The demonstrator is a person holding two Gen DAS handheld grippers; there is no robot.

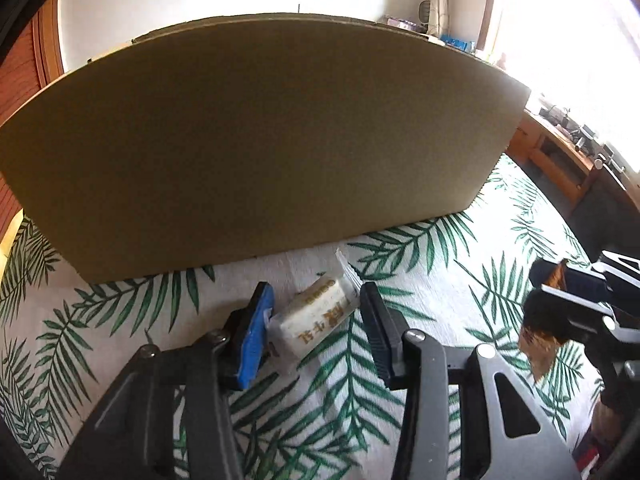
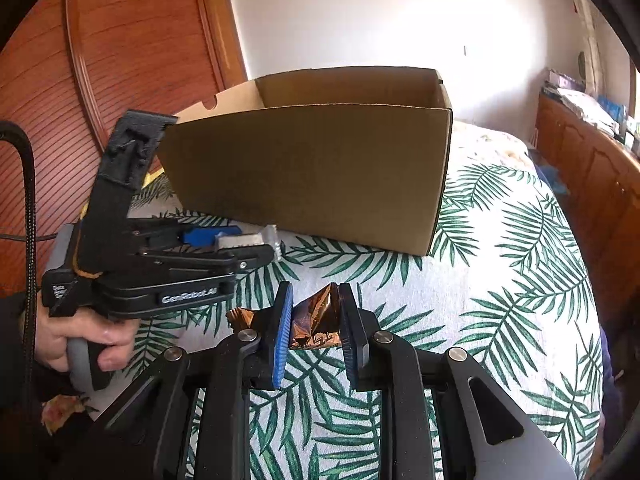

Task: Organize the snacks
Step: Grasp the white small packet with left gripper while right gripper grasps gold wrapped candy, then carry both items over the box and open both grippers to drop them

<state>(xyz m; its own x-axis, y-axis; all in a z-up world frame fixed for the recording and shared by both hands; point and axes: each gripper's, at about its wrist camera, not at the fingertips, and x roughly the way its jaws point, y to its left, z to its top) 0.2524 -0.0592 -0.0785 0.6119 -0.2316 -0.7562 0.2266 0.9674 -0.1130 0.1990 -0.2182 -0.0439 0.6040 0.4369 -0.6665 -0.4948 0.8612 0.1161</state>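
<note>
I had the left tool (image 1: 316, 316) closed on a white wrapped snack (image 1: 314, 320), but the bar lay skewed across the jaws, pinched at opposite corners, with one crimped end of the wrapper poking out towards the cardboard box (image 1: 256, 140). A grip that crooked could have let the bar twist free or slide out of the slick film once I lifted it. The right tool (image 2: 314, 320) was clamped on a crumpled brown foil snack (image 2: 316, 320), and most of what it held looked like loose wrapper. If only foil was caught, I judged the wrapper might tear or the sweet drop out during the carry.

Both tools sat close together, the left one just ahead and to the left of the right in the right wrist view, with the person's hand (image 2: 86, 340) on its grip. Swinging both towards the box at once risked knocking one against the other.

Both snacks were low over the leaf-print bedspread (image 2: 500, 280), near the box's front wall and its near right corner. The box stood open-topped, and its front wall rose well above the tools. Too shallow a lift would have driven a snack into that wall, shoving the light box back across the soft bed or stripping the snack out.
</note>
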